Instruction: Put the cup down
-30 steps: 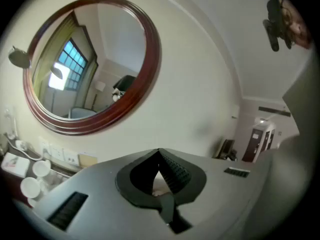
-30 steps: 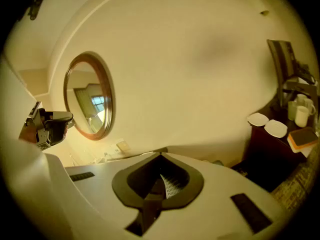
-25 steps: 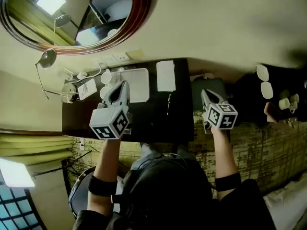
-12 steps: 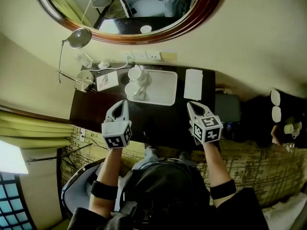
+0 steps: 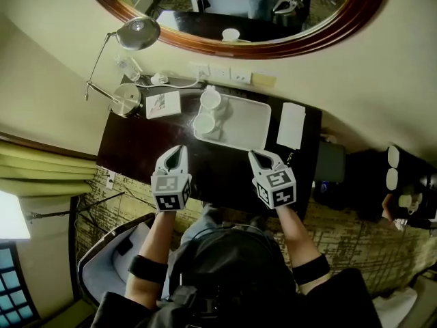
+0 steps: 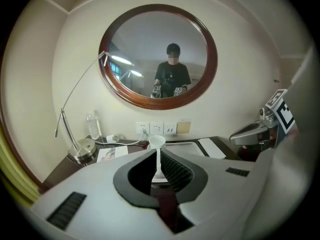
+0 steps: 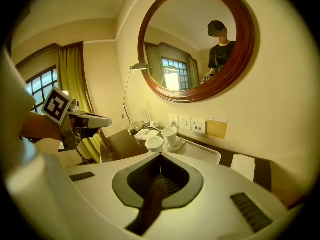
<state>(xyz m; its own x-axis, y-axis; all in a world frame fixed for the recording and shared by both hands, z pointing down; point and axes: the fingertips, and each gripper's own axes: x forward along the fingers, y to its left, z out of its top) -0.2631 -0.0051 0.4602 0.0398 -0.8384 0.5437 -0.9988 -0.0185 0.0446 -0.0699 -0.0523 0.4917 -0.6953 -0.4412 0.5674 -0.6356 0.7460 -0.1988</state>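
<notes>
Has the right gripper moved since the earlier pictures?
Yes. The right gripper moved left: earlier it was beyond the right edge of the desk, and now it is over it.

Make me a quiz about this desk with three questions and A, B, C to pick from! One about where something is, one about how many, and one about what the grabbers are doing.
1. Where on the tray are the white cups?
A) its left end B) its middle C) its right end
2. How many cups stand there?
A) one B) two C) four
3. How are the left gripper and right gripper?
A) wide open B) shut on a cup C) shut, holding nothing

Answers: 1 A, they crowd the left end. 2 B, two sit side by side. 3 C, each gripper view shows closed jaws holding nothing.
</notes>
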